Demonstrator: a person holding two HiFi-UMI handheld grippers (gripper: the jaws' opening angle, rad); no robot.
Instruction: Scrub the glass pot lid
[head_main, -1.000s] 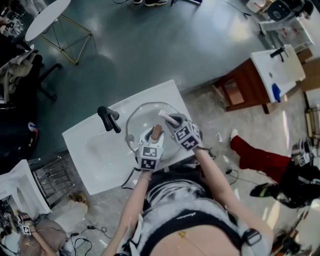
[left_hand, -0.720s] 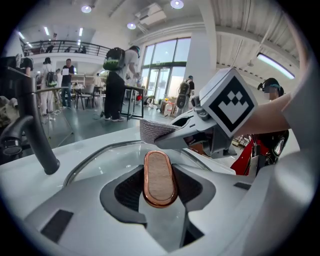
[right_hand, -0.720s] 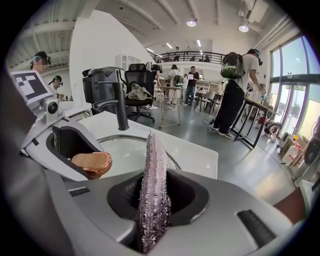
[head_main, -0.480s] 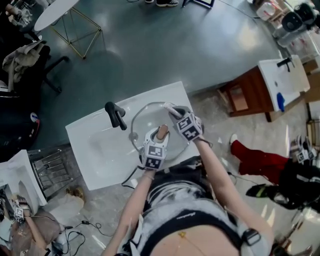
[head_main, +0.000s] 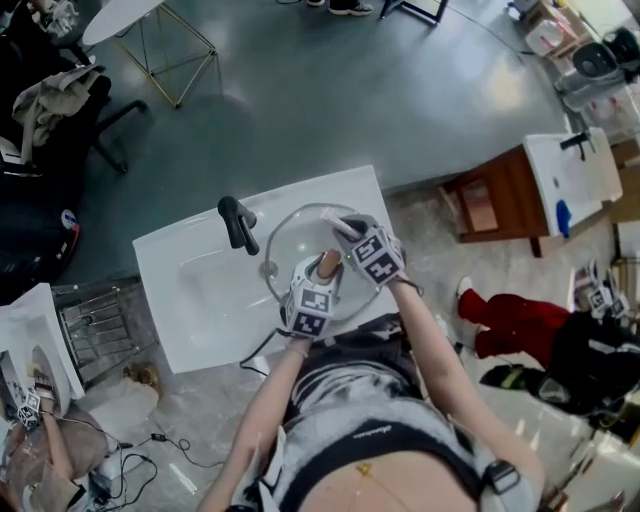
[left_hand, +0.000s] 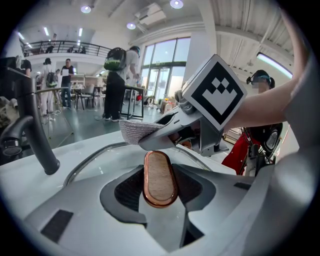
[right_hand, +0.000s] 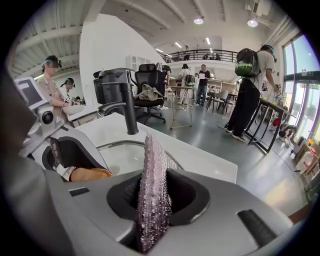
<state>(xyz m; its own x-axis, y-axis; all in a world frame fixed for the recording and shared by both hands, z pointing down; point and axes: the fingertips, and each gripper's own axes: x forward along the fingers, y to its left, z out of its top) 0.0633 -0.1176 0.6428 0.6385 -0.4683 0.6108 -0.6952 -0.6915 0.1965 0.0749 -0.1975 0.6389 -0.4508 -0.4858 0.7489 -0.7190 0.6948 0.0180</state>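
Your left claw (left_hand: 161, 202) is clamped on the lid's wooden handle (left_hand: 160, 175). Your right claw (right_hand: 150, 212) pinches the scrubbing cloth (right_hand: 153, 165), at one o'clock from that handle. The glass lid (head_main: 285, 235) sits over the sink (head_main: 200, 290), and the right hand is nearer its far half.

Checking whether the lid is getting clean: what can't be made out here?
- Whether the scrub pad touches the glass lid: right gripper covers that spot, head view.
- Soil on the lid: too small, head view.
- Lid's near rim: behind the left gripper, left gripper view.
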